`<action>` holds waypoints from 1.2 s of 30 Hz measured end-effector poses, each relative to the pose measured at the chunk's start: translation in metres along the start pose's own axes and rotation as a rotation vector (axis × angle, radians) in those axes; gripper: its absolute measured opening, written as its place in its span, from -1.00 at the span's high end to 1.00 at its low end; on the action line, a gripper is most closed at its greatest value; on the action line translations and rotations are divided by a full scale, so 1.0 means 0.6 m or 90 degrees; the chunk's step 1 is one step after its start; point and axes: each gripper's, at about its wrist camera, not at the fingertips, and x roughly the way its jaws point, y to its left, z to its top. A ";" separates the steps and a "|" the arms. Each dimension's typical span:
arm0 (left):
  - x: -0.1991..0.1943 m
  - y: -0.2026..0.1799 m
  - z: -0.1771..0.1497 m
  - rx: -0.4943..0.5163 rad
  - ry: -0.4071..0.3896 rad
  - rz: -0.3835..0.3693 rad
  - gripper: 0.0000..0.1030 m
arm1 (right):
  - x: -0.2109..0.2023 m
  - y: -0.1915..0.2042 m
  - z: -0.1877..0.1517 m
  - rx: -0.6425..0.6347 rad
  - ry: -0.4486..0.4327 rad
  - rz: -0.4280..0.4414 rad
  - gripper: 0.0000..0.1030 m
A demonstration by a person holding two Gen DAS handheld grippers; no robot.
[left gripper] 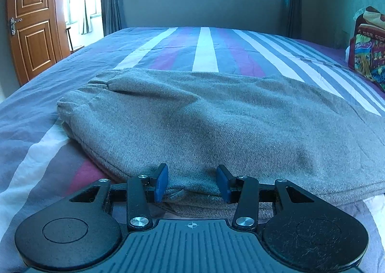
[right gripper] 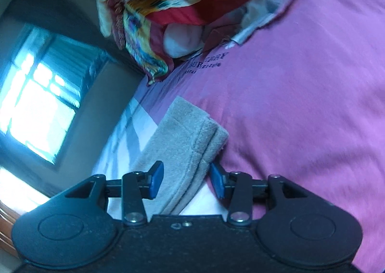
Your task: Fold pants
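Pants doubled on the bed, grip about to be taken

Grey pants (left gripper: 211, 123) lay on the striped bed (left gripper: 72, 75); left hand-held gripper (left gripper: 191, 182) and right hand-held gripper (right gripper: 186, 180) straddled fabric edges unclenched; next, probably pinch and fold across

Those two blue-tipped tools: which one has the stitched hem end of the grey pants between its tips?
The right tool: the pants hem runs between its open fingers. The left tool instead straddles a plain folded edge.

Fuzzy cloth pants (left gripper: 204, 114) (matt grey)
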 end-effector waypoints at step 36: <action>-0.108 0.175 -0.082 -0.087 0.047 0.013 -0.25 | 0.195 0.454 -0.233 -0.500 0.148 0.021 0.78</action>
